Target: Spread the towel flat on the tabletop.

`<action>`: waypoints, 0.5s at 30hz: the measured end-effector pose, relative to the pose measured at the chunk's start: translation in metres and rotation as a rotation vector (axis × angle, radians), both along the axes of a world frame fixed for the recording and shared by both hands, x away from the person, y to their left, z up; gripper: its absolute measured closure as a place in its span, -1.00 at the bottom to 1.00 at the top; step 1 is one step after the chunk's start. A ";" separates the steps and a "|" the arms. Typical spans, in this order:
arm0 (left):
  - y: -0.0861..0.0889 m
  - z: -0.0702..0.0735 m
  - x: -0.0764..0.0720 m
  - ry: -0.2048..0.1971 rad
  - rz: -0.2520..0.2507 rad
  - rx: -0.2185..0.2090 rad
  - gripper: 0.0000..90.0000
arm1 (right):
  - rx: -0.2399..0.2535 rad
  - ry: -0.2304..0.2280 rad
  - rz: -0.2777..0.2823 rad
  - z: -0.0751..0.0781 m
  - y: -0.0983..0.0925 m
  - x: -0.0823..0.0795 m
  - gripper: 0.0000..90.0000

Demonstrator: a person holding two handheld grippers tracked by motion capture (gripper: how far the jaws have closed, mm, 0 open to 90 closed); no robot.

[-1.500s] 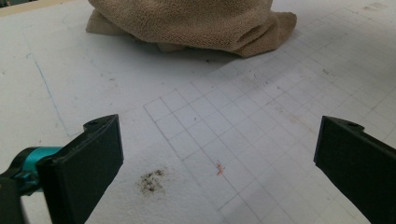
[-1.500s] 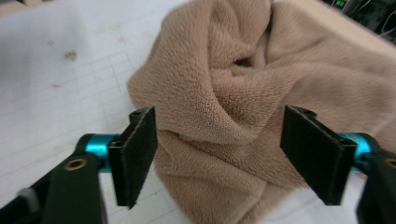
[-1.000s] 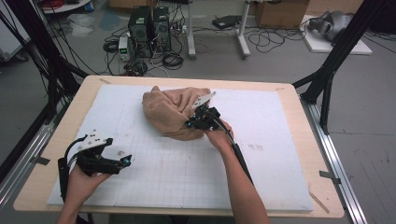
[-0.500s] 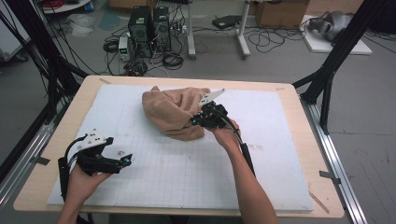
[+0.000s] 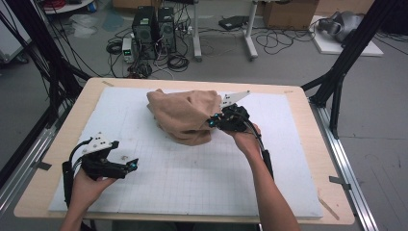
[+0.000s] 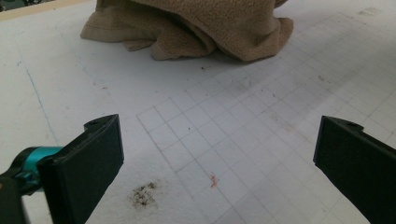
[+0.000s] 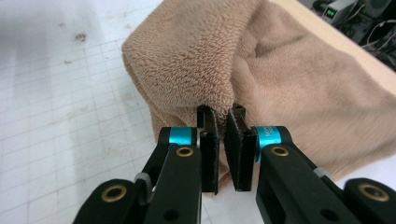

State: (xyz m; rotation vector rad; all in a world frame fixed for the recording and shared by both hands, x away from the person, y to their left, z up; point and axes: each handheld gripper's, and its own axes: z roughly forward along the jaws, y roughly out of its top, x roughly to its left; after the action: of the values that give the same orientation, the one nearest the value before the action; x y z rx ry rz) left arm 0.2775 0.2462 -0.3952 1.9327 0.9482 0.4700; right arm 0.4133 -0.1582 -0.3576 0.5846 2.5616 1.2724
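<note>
- Item: tan towel, bunched in a heap on the far half of the white gridded mat; we read the step in hand as lifting one edge to spread or fold the cloth.
- Right gripper: jaws nearly closed, pinching a fold of the towel's edge at the heap's right side; in the right gripper view the cloth hangs from the pads.
- Left gripper: jaws wide apart, nothing between them, resting low over the mat's near left corner, well apart from the towel.
- Handling note: we judge the bite shallow, at the pad tips only. We would keep the squeeze firm and draw the edge up and outward slowly, so the pile unrolls rather than drags.
- Risk: thick terry may slip free if pulled sharply; several layers may come up together.
- Support: we would bring the left gripper to a second edge or corner before stretching the cloth flat.
</note>
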 end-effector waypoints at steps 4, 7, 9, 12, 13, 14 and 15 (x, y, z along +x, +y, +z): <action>-0.002 0.003 0.000 -0.008 -0.007 -0.006 -0.95 | -0.012 -0.032 0.002 0.011 -0.014 -0.010 0.88; -0.003 0.003 0.001 -0.005 -0.006 -0.004 -0.95 | -0.009 -0.034 -0.001 0.014 -0.021 -0.013 0.88; -0.005 0.003 0.001 -0.004 -0.010 -0.004 -0.95 | -0.004 -0.042 -0.003 0.020 -0.029 -0.019 0.88; -0.007 0.004 0.001 -0.004 -0.013 -0.009 -0.95 | 0.003 -0.055 -0.001 0.024 -0.034 -0.022 0.88; -0.009 0.005 0.001 -0.007 -0.014 -0.012 -0.95 | 0.012 -0.066 -0.003 0.029 -0.038 -0.026 0.88; -0.009 0.006 0.001 -0.009 -0.018 -0.011 -0.95 | 0.012 -0.066 -0.003 0.029 -0.038 -0.026 0.88; -0.011 0.006 0.002 -0.011 -0.021 -0.011 -0.95 | 0.009 -0.072 -0.001 0.032 -0.040 -0.028 0.88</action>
State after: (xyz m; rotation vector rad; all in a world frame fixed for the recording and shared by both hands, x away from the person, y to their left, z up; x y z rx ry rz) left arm 0.2790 0.2357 -0.3889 1.9264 0.9211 0.4613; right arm 0.3852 -0.1986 -0.3260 0.5321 2.4975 1.2814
